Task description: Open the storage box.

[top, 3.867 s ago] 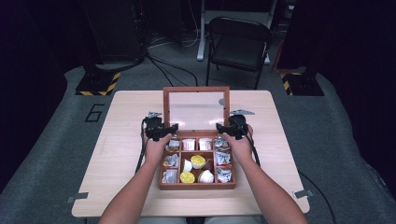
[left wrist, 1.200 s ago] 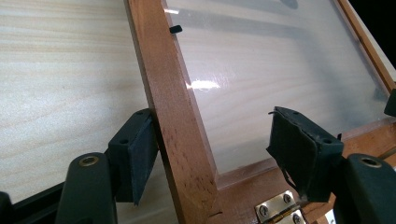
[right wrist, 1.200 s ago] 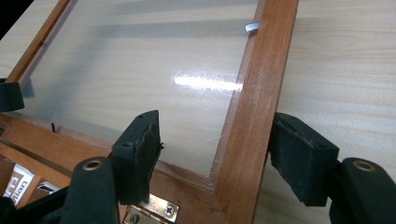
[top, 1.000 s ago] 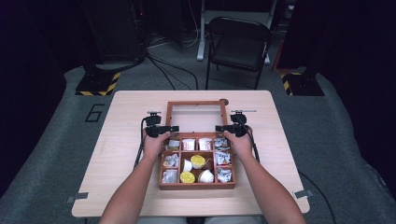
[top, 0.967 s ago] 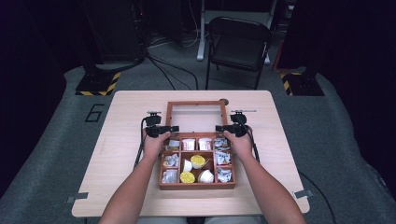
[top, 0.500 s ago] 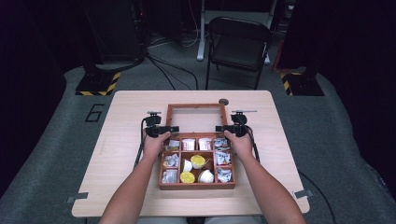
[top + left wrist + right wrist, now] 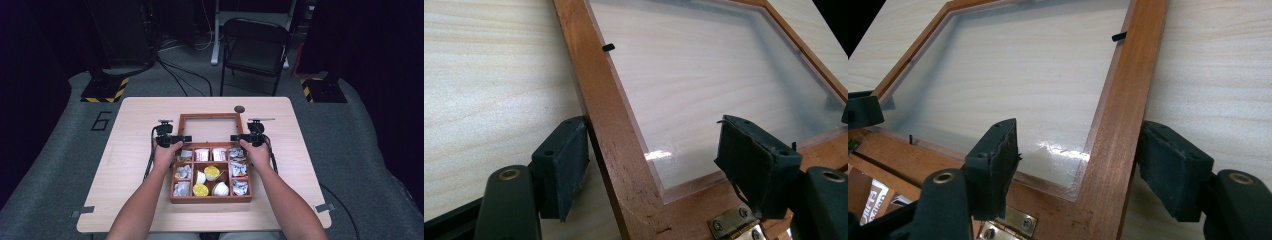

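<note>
High view: the glass-paned wooden lid [image 7: 210, 128] now lies flat back on the tabletop [image 7: 120, 165], fully opened, with the left gripper [image 7: 172, 140] and right gripper [image 7: 245, 137] both gaping wide astride its side rails.

lid frame [image 7: 616, 135]: reddish wood, lightly scuffed
lid pane [image 7: 1013, 75]: clear glossy plastic
hinge [image 7: 736, 225]: brassy metal
bench [image 7: 125, 150]: pale matt wood grain
fingers [image 7: 995, 160]: black matt pads

Reddish-brown wooden box [image 7: 210, 199], clear-paned lid [image 7: 210, 128], brass hinge [image 7: 738, 226]; yellow and white cups [image 7: 212, 172]; pale wood-grain table [image 7: 125, 165].
</note>
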Demonstrator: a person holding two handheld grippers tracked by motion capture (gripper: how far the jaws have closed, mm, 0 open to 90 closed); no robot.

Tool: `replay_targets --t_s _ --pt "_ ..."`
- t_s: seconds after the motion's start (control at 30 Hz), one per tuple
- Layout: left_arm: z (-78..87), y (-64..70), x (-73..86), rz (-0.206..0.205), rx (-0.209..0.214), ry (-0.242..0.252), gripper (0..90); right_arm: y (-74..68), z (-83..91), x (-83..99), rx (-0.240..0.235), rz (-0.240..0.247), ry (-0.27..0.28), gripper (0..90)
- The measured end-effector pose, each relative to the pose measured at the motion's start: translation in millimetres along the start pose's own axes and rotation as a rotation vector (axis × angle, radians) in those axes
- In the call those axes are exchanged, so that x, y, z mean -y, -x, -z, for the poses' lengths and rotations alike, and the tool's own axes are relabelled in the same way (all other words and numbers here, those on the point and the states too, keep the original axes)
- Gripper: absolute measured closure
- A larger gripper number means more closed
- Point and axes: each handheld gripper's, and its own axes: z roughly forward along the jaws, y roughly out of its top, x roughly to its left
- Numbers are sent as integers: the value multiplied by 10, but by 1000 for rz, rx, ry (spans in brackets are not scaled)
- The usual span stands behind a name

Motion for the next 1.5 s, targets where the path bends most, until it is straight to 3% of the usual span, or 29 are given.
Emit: replay_targets --t_s 0.13,0.7,0.77,0.83,0.97,1.0,1.1,1.17,1.23,1.37,1.5 --pt "-4 3 4 20 2 -3 287 0 -1 2 -3 -8 -7 320" --pt "12 -20 -1 23 8 -8 309 4 3 3 -6 -19 -21 314" --pt "23 -17 0 36 6 -8 314 13 22 1 9 -3 -8 322" --pt "72 -7 -10 24 -5 12 317 13 62 -2 18 -16 4 322" --pt "155 15 -27 -1 -7 23 320 22 130 0 24 6 19 324" --pt "208 34 -27 -11 -4 34 322 5 174 11 30 45 36 329" --pt "260 52 -26 -30 -3 31 323 -44 234 35 41 73 45 333" --pt "324 87 -24 -44 -8 46 332 -121 310 71 49 137 59 336" --pt "349 89 -28 -44 -3 42 334 -155 337 81 48 146 56 336" --pt "435 98 -39 -49 3 40 334 -295 444 102 -4 181 70 351" --pt "489 104 -33 -47 9 43 335 -381 479 131 -21 206 54 356"
